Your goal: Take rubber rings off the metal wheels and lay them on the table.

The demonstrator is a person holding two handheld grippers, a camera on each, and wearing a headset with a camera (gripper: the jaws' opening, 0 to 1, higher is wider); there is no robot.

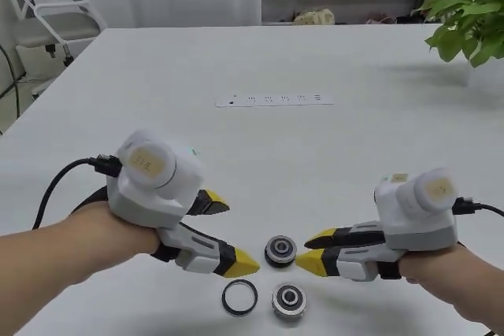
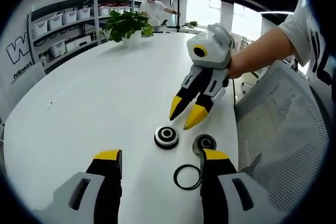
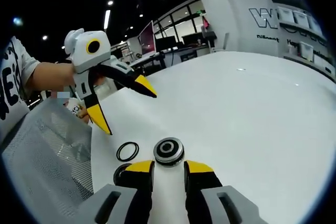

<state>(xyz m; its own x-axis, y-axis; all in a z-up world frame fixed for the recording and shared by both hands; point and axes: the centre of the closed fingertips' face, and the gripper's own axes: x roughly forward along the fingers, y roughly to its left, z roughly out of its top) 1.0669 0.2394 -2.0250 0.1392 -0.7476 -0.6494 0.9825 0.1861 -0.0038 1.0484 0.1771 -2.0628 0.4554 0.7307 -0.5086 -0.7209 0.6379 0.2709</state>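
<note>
Left tool point(image 1: 231, 232) sits on the left with its 2 yellow-tipped halves spread wide and nothing in them, tips angled in toward the middle. Just past its lower tip, 1 black rubber ring point(image 1: 239, 297) is already lying flat and loose on the white surface point(image 1: 315, 139). Right beside that ring is the near wheel point(image 1: 289, 301), and a bit further from me is the far wheel point(image 1: 280, 250). Both lie flat with the axle hole pointing up. Can't honestly tell which of the 2 still wears its rubber, though the far one looks dark round the rim. Right tool point(image 1: 313, 249) points in from the right, halves apart by a narrow gap, holding nothing.

The bit that matters imo: the far wheel lies between the 2 tools, and in the right gripper view it's dead centre just ahead of that tool's tips, close but not touching. So the right tool looks like the nearer one to pin it, and the left would need to swing inward to peel the ring.
</note>
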